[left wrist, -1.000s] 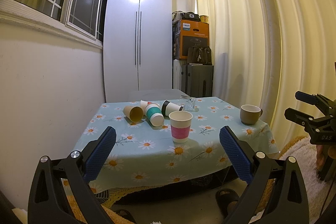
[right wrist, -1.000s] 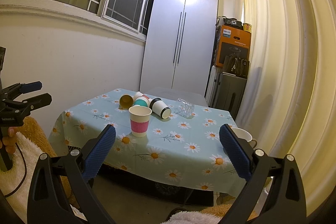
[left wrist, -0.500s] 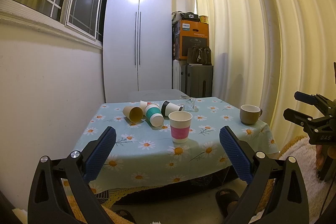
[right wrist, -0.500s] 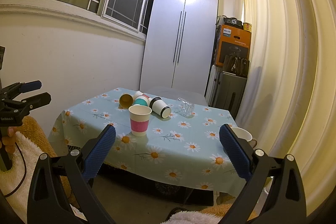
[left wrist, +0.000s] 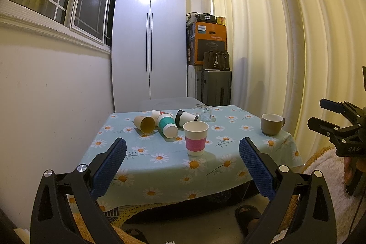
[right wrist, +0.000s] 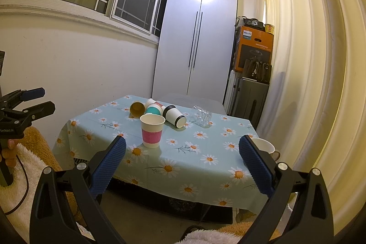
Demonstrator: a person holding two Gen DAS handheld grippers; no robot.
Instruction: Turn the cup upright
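Observation:
Several paper cups lie on their sides at the far middle of the table: a tan cup [left wrist: 144, 124] [right wrist: 137, 109], a teal-banded cup [left wrist: 167, 125] [right wrist: 153, 110], a black-banded cup [left wrist: 185, 117] [right wrist: 174, 116] and a red-banded one [left wrist: 157, 113] behind them. A pink-banded cup [left wrist: 195, 141] [right wrist: 152, 130] stands upright in front. A clear glass [right wrist: 201, 117] [left wrist: 204, 113] lies on its side. My left gripper [left wrist: 181, 164] and right gripper [right wrist: 181, 164] are both open and empty, held off the table's near edge.
The table [left wrist: 160, 173] has a daisy tablecloth. A brown mug [left wrist: 271, 124] [right wrist: 263, 148] stands upright at its right edge. A wall is on the left, a curtain on the right, a white wardrobe [left wrist: 149, 38] and boxes behind. Fluffy rugs lie on the floor.
Both grippers have drifted very slightly; nothing on the table has moved.

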